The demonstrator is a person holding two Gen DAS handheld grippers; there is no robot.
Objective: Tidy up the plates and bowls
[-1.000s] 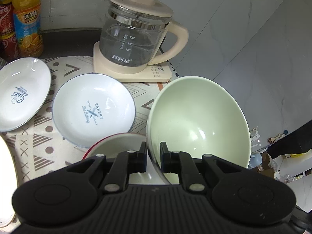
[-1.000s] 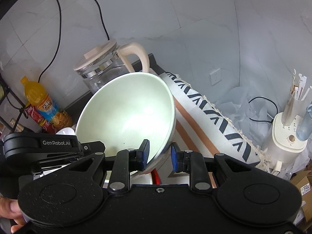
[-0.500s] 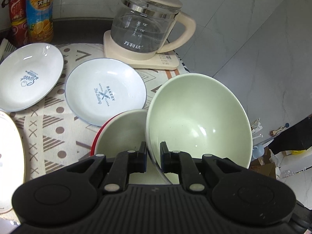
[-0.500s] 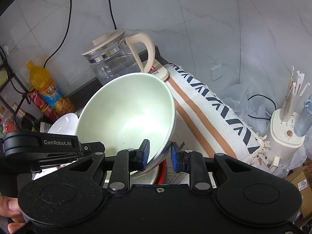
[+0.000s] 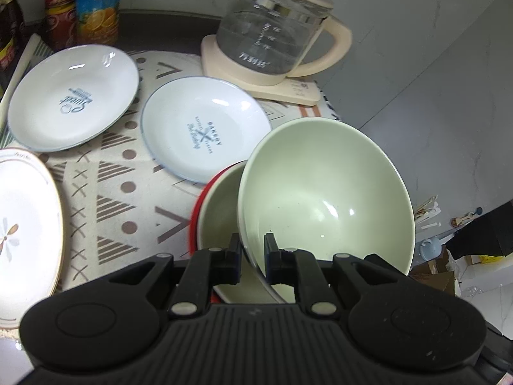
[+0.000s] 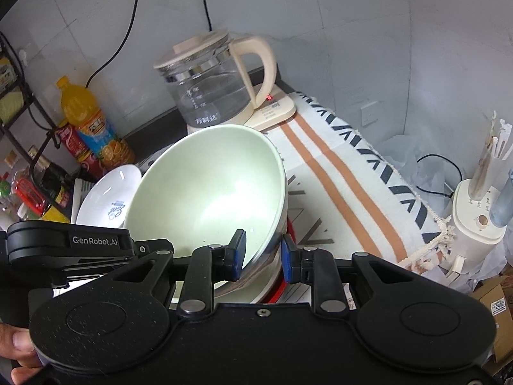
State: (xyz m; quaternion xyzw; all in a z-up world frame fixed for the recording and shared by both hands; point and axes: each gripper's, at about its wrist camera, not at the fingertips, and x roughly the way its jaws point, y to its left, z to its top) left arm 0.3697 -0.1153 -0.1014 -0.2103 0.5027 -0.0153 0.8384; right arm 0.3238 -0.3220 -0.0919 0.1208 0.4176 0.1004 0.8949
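Tilting steeply downward, the left gripper (image 5: 251, 255) and right gripper (image 6: 261, 253) both pinch the near rim of the pale green bowl (image 5: 323, 192), held slanted over the red-rimmed bowl (image 5: 218, 211), right of the white plates (image 5: 205, 134).

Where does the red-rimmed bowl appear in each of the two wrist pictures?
Left wrist: red-rimmed bowl, lower centre, left of the green bowl.
Right wrist: only its red edge shows, bottom centre, under the green bowl.
Shared landmark: the glass kettle.
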